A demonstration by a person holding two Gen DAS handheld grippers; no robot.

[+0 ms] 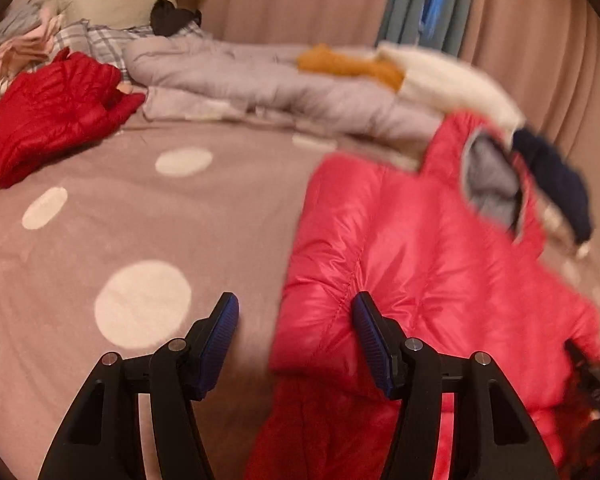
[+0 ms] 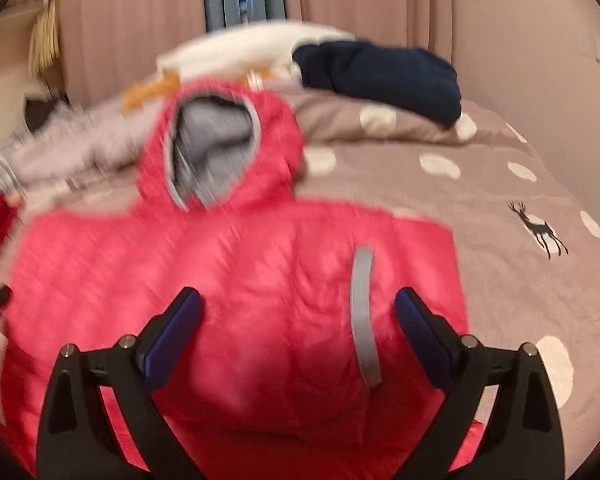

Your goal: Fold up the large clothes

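Note:
A pink-red hooded puffer jacket (image 1: 412, 248) lies on the bed, its grey-lined hood (image 1: 488, 180) pointing away. It also shows in the right wrist view (image 2: 236, 264), with the hood (image 2: 216, 148) at the top and a grey strip (image 2: 364, 312) on its right side. My left gripper (image 1: 296, 320) is open and empty over the jacket's left edge. My right gripper (image 2: 298, 312) is open and empty just above the jacket's middle. Both views are blurred.
The bed has a taupe cover (image 1: 140, 232) with white dots. A folded darker red jacket (image 1: 56, 112) lies at far left. A grey duvet (image 1: 260, 80), mustard (image 1: 348, 64), white (image 2: 244, 52) and navy clothes (image 2: 384, 76) lie along the curtain side.

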